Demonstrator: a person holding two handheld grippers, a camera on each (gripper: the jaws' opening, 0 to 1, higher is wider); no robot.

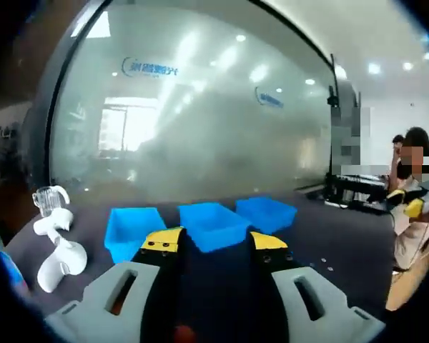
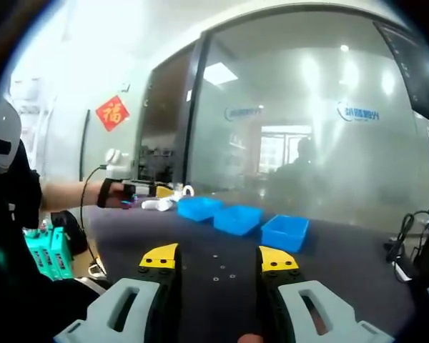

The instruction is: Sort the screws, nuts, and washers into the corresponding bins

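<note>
Left gripper [image 1: 214,246]: your jaws stand apart with nothing between them — they point straight at the middle bin [image 1: 213,224].
Bins, left gripper view: three blue bins in a row on the dark table [image 1: 343,236], left bin [image 1: 132,230], middle bin, right bin [image 1: 267,213]; all sit just ahead of your left jaws.
Parts, left gripper view: a few small specks [image 1: 322,266] lie on the table to the right of your left jaws, beside the right bin; too small to tell screw from nut or washer.
Right gripper [image 2: 218,259]: your jaws are wide apart and hold nothing.
Parts, right gripper view: small parts [image 2: 225,274] lie on the table right between your right jaws, a little ahead of the tips — their long axis can't be told.
Bins, right gripper view: the row [image 2: 237,219] runs across the table beyond those parts, well apart from your right jaws.
Nearer hand: your right is nearer the loose parts, your left nearer the bins; I judge the pick falls to the right, straight down and forward.
</note>
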